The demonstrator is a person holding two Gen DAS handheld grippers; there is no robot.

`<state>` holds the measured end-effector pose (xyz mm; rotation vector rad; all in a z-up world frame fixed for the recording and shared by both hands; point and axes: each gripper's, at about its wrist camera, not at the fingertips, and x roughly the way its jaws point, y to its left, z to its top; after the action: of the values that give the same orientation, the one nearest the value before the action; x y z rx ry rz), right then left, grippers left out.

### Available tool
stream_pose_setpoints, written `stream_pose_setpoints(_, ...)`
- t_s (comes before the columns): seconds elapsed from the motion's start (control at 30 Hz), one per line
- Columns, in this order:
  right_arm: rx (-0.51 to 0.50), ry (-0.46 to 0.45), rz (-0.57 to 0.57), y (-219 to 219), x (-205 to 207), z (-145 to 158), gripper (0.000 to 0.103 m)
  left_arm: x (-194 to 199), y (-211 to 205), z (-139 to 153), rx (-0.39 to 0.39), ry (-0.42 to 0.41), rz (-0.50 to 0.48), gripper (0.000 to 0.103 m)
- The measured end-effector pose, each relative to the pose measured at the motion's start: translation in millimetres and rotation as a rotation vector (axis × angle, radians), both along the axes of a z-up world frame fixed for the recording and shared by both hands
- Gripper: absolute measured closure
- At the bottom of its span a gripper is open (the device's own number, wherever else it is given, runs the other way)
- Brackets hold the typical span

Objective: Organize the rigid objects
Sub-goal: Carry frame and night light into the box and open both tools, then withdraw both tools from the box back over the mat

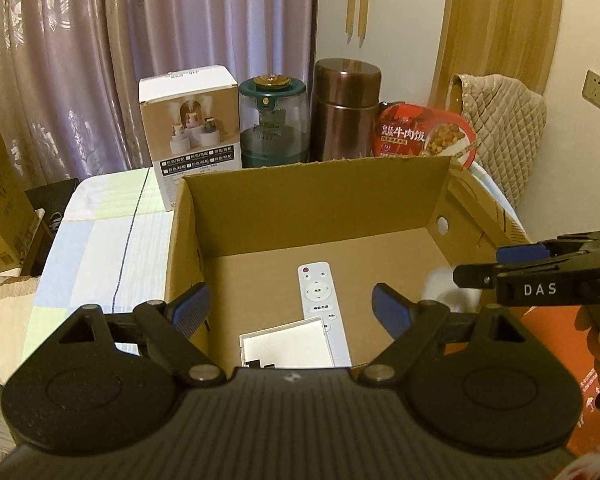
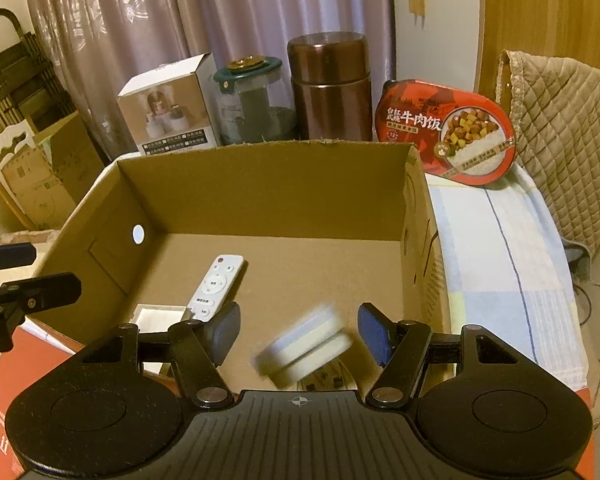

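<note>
An open brown cardboard box (image 2: 268, 200) is seen in the middle of a table covered with a pale checked cloth (image 2: 500, 248). On the box floor, a flat white remote control (image 2: 216, 286) is seen near the left side, and a small white square box (image 2: 156, 316) lies just beside its near end. The right gripper (image 2: 300, 332) is held over the near part of the cardboard box, with its jaws partly open. A round white plastic puck (image 2: 308, 344) is seen between the jaws, tilted and blurred, and no pad is seen touching it, so it seems to be dropping in. The left gripper (image 1: 290, 308) is held over the left part of the cardboard box, with its jaws wide open and nothing held. Behind the far wall a white product carton (image 1: 188, 132), a green-lidded glass jar (image 1: 274, 120), a brown metal canister (image 1: 346, 108) and a red meal tub (image 2: 448, 132) are lined up. From here, the puck could bounce or roll on its round edge and bump the remote control, because it is tilted. The far things could be knocked over if they are reached for across the tall box wall.
</note>
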<state>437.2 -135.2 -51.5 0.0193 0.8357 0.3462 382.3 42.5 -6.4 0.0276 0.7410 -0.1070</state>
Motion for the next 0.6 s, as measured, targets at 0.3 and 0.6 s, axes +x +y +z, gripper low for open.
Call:
stream_pose_setpoints(0.3, 0.040, -0.109, -0.039, -16.9, -42.3, 38.0, 0.033, -40.4, -2.1, 19.5, -0.024, -0.044, 0.014, 0.018)
stream_pose_setpoints(0.6, 0.081, -0.165, -0.060, -34.6, -135.6, 59.1, 0.031, -113.9, -8.4, 36.7, -0.039, -0.089, 0.036, 0.018)
